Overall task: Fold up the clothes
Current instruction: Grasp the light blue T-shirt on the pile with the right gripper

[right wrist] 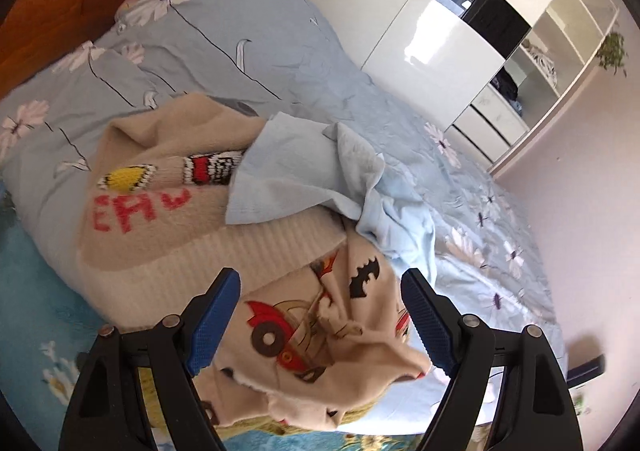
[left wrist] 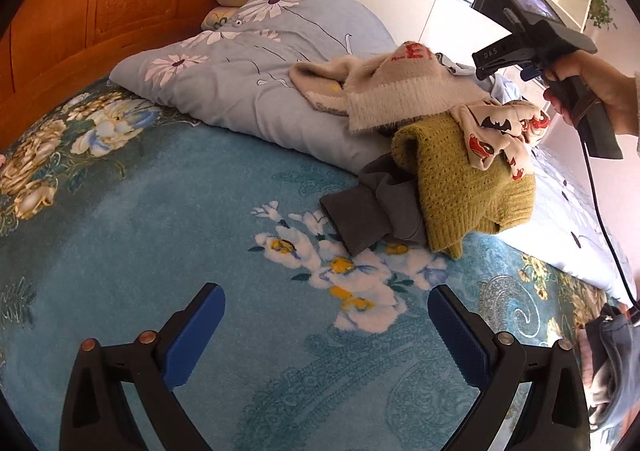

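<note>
Right gripper spread wide, grasping nothing, poised just above the cartoon-print garment with its bat and car motifs; no contact visible between pads and cloth. Left gripper likewise released and empty, hovering over the bare blue floral blanket toward the near edge of the bed, well apart from the pile.

Clothes heaped in a loose stack near the middle of the bed, against the folded pale-blue daisy quilt: cartoon-print garment on top, draped over the olive knitted sweater; a grey sweatshirt poking out beneath with its cuff toward the near edge; a beige fluffy sweater with red lettering lying on the quilt behind; a light-blue garment crumpled over that.

Step in hand, by the look of it: picking the top piece off the heap. Best done by lowering onto a raised fold or edge of the cartoon-print garment only, pinching a single layer; closing too deep risks catching the olive knit below and dragging the pile. Worth lifting straight up until the cloth hangs free, then carrying it to the open stretch of blanket below the left gripper; there, taking a second corner with the left gripper to spread it flat before any fold. Thin printed fabric likely limp and prone to bunching, so a firm pinch near a seam advisable.
</note>
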`<state>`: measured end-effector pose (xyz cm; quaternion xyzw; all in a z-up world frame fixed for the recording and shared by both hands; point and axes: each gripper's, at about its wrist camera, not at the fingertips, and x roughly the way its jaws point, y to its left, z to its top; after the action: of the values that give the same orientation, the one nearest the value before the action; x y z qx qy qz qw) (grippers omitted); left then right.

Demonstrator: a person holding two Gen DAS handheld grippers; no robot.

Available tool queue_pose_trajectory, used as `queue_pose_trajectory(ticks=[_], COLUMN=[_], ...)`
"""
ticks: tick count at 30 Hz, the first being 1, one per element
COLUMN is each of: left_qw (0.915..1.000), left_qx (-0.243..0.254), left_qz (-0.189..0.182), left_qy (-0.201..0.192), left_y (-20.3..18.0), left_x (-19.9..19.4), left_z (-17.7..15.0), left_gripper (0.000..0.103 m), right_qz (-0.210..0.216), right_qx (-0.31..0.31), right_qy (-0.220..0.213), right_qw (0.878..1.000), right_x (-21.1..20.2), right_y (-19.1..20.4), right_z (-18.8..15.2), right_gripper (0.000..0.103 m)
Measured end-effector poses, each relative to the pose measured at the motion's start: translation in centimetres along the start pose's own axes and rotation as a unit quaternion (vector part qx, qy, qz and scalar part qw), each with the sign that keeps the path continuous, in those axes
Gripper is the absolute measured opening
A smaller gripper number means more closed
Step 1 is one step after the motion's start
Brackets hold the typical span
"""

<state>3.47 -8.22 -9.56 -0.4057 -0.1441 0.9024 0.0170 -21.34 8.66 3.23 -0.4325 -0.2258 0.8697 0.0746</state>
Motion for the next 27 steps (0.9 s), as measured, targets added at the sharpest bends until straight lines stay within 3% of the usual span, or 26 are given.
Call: queue_pose_trajectory(ticks=[1, 5, 10, 14, 17, 19, 24, 27], left_qw=[1.0, 0.9997, 0.9997, 0.9993, 0.998, 0.9968, 0.9947, 0.9937], left_qx=[-0.006, -0.022, -0.021, -0.033, -0.058, -0.074, -0.095, -0.103], left_qz=[-0.005, -0.012, -0.013, -0.018, -0.024, -0.028, -0.037, -0.043], left_qy=[-0.002, -0.004, 0.004, 0.007, 0.008, 0.011, 0.01, 0.004], left_y=[0.2, 0.8, 0.7, 1.1, 1.9, 2.4, 3.2, 3.5], left_x=[0.1, 0.9, 1.9, 2.3, 2.5, 2.7, 2.9, 2.6], left_z=[0.1, 0.4, 0.3, 0.3, 0.4, 0.4, 0.4, 0.4], left_gripper=[0.103, 0.103, 0.103, 0.103, 0.103, 0.103, 0.103, 0.103], right_qz=[-0.006, 0.041, -0.035, -0.072, -0.073, -0.087, -0.1, -0.091], right_qx=[-0.008, -0.034, -0.075, -0.067, -0.059, -0.061, 0.016, 0.064], right_qy=[0.005, -0.018, -0.013, 0.018, 0.032, 0.039, 0.023, -0.014], right_qw=[1.0, 0.998, 0.996, 0.995, 0.995, 0.994, 0.995, 0.994], right_x=[0.5, -0.1, 1.5, 3.8, 4.6, 4.6, 2.4, -0.7], right_y=[0.5, 3.1, 4.6, 4.2, 4.2, 4.4, 0.7, -2.9], right_z=[0.3, 0.9, 2.5, 3.4, 3.9, 4.1, 5.4, 6.7], right_gripper=[0.082, 0.08, 0.08, 0.069, 0.051, 0.012, 0.004, 0.002])
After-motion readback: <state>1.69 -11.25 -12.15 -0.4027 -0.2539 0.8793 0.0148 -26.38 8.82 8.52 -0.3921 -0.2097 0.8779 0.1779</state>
